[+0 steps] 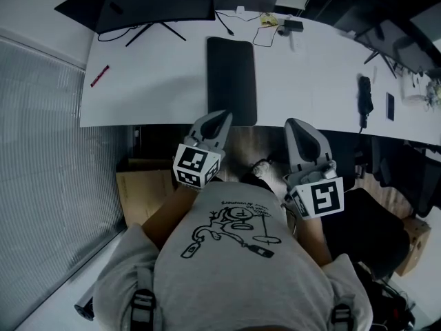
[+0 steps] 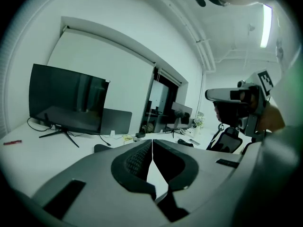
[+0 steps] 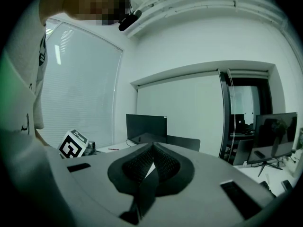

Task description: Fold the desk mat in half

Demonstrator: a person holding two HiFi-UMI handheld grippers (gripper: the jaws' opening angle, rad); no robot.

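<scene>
1 desk mat, 2 grippers, both clenched on nothing.
I see the left gripper and right gripper near the flat, narrow black mat's end.

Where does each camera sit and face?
Head view: on the head, steeply down at desk and mat; shirt, left gripper, right gripper show.
Left gripper view: rides left gripper, along shut jaws toward monitor; right gripper at right.
Right gripper view: rides right gripper, along shut jaws toward monitor; left gripper's cube at left.
Shared: all see the monitor.
</scene>
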